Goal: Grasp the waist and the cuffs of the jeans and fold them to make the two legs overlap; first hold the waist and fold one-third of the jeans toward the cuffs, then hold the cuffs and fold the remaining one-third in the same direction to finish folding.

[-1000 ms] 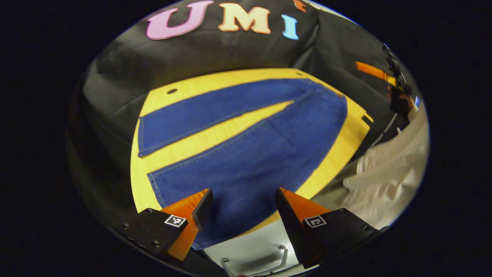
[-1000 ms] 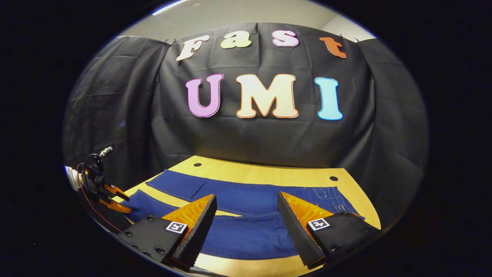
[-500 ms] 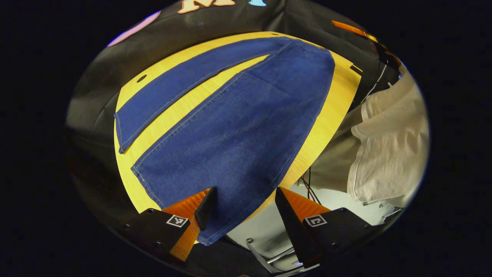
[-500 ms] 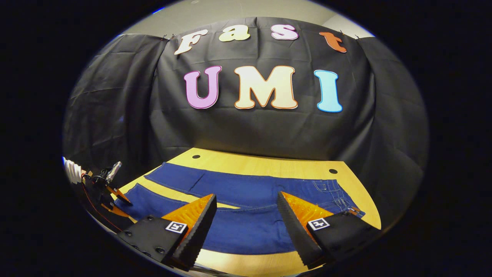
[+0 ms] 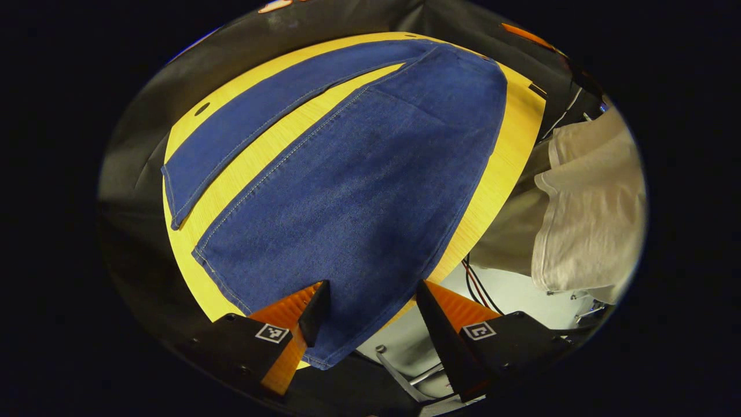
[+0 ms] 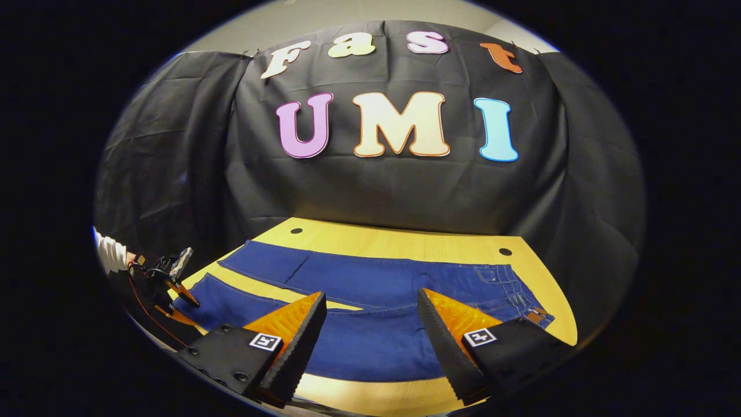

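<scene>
We see the jeans (image 6: pixel 370 324) lying flat on the counter (image 6: pixel 405 243), legs apart in a narrow V, the long axis across the right gripper view with the waist (image 6: pixel 515 295) on the right. In the left gripper view the near leg's cuff (image 5: pixel 278 313) lies just under the left gripper (image 5: pixel 370 310), which is wide open and holds nothing. The right gripper (image 6: pixel 370 330) is also wide open and empty, above the near leg close to the crotch; the waist is off to its right. Whether the left fingers touch the cloth, we cannot tell. The cuff's near corner hangs over the counter edge.
</scene>
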Demonstrator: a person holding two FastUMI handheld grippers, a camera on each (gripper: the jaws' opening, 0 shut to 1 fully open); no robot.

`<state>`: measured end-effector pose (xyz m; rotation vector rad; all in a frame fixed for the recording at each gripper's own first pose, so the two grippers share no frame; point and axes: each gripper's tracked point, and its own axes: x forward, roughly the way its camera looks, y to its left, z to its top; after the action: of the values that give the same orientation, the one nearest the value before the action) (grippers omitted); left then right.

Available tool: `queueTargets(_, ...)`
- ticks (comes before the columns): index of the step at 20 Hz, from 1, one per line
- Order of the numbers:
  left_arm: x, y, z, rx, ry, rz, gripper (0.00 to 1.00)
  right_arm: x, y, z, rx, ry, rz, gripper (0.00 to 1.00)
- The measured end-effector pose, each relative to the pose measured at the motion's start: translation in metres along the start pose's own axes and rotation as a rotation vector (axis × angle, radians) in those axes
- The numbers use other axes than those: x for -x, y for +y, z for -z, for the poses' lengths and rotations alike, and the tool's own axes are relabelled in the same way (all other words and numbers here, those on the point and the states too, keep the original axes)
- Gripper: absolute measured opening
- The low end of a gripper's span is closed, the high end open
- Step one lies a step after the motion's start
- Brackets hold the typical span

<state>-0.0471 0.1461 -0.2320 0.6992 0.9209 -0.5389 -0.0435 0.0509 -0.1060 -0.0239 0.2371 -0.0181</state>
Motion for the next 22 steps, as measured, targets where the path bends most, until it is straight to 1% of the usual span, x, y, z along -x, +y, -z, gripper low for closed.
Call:
queueTargets(1,-0.001,0.000,0.000,-0.009,0.009,0.000,0.93,-0.002,-0.001,0.001,-0.008,0.001,0.001,0.95)
queueTargets(2,-0.001,-0.001,0.000,-0.021,0.018,0.002,0.94,-0.004,-0.002,0.001,-0.016,0.002,0.000,0.98)
queueTargets(3,0.000,-0.003,0.000,-0.025,0.027,0.002,0.96,-0.006,-0.004,0.002,-0.024,0.005,0.001,0.98)
queueTargets(4,0.000,-0.004,0.000,-0.024,0.035,0.002,0.91,-0.007,-0.004,0.001,-0.030,0.006,0.000,0.98)
queueTargets(7,-0.001,-0.004,0.001,-0.034,0.049,0.008,0.88,-0.011,-0.009,0.001,-0.038,0.011,-0.002,0.98)
queueTargets(9,-0.002,0.000,-0.001,-0.052,0.071,0.006,0.82,-0.013,-0.013,0.003,-0.038,0.020,-0.004,0.98)
queueTargets(10,-0.003,0.003,-0.005,-0.048,0.064,-0.002,0.62,-0.013,-0.015,0.003,-0.038,0.023,-0.007,0.98)
queueTargets(12,-0.006,0.008,-0.009,-0.028,0.092,-0.016,0.21,-0.014,-0.021,0.004,-0.034,0.031,-0.013,0.98)
queueTargets(14,-0.006,0.007,-0.010,-0.008,0.131,0.001,0.02,-0.015,-0.026,0.008,-0.025,0.044,-0.022,0.98)
queueTargets(15,-0.006,0.008,-0.009,0.001,0.149,0.015,0.00,-0.014,-0.029,0.011,-0.020,0.055,-0.028,0.98)
queueTargets(19,-0.005,0.008,-0.011,0.012,0.193,0.059,0.00,-0.014,-0.045,0.032,0.023,0.114,-0.067,0.98)
queueTargets(21,-0.005,0.008,-0.011,-0.001,0.199,0.062,0.00,-0.016,-0.061,0.054,0.064,0.178,-0.093,0.98)
queueTargets(22,-0.005,0.007,-0.011,0.007,0.208,0.058,0.00,-0.016,-0.070,0.067,0.094,0.223,-0.104,0.96)
